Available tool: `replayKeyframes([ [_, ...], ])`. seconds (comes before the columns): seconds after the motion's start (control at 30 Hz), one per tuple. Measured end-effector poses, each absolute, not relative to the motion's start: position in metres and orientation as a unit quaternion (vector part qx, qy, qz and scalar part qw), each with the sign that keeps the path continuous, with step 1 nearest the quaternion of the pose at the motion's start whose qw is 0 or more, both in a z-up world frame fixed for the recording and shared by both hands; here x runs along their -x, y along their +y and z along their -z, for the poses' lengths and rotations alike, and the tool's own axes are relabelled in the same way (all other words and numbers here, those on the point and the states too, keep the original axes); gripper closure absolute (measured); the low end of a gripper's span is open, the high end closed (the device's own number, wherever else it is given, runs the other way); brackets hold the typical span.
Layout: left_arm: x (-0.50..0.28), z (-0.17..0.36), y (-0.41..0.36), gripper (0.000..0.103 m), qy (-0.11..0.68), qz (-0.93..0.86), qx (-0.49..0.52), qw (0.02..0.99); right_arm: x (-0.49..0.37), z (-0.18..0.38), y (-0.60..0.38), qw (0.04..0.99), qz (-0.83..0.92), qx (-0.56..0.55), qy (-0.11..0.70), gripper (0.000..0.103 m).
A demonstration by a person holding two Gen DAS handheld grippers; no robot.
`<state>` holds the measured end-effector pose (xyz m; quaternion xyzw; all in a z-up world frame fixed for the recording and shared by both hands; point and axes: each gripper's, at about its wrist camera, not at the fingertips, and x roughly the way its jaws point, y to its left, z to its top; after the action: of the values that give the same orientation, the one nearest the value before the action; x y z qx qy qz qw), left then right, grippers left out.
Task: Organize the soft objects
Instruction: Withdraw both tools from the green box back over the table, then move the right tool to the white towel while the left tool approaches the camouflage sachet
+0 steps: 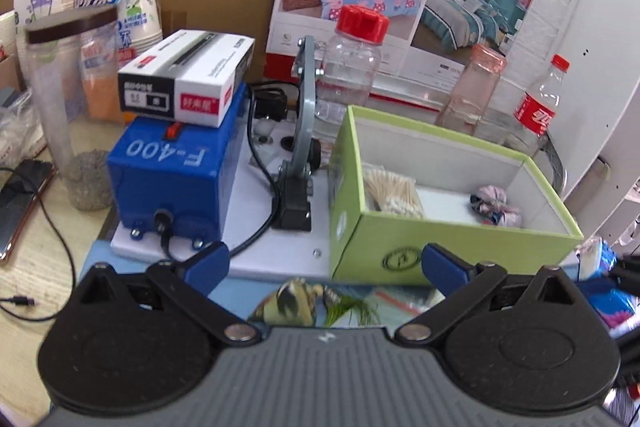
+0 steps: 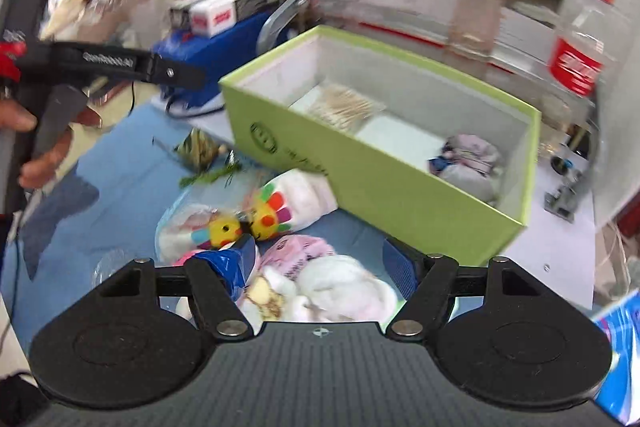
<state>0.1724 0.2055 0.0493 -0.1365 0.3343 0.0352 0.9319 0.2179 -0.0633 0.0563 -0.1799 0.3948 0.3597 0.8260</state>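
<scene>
The left gripper (image 1: 324,265) is spread wide and empty before the green box (image 1: 404,235), where a rolled sock bundle (image 1: 496,209) lies. The right gripper (image 2: 320,267) stands wide over a pile of socks (image 2: 320,279) on the desk (image 2: 120,163), seemingly not touching through the blur.

Bright even daylight; right view motion-blurred, left sharper; fisheye edges bent, dark corners

The left gripper (image 1: 324,265), jaws apart and empty, faces a green box (image 1: 404,239) holding cotton swabs (image 1: 394,193).
</scene>
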Motion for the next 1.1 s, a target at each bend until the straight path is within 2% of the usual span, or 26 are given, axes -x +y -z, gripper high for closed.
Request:
replayKeyframes([
  [0.1,-0.154,-0.045,0.211,0.002,0.333,-0.042,0.126,0.934,-0.221,-0.048,-0.057,0.828,-0.326,0.226,0.397,0.047],
  [0.43,-0.141,-0.019,0.227,0.002,0.364,-0.052,0.136,0.92,-0.238,-0.043,-0.144,0.86,-0.158,0.237,0.423,0.046],
  [0.7,-0.137,-0.006,0.229,0.002,0.38,-0.061,0.128,0.914,-0.194,-0.007,-0.208,0.84,-0.13,0.227,0.476,0.045],
  [0.87,-0.133,-0.011,0.231,0.002,0.377,-0.069,0.122,0.916,-0.162,-0.015,-0.222,0.873,-0.126,0.185,0.433,0.045],
  [1.1,-0.161,-0.011,0.232,0.001,0.378,-0.093,0.155,0.908,-0.125,-0.04,-0.232,0.929,-0.156,0.055,0.331,0.044],
])
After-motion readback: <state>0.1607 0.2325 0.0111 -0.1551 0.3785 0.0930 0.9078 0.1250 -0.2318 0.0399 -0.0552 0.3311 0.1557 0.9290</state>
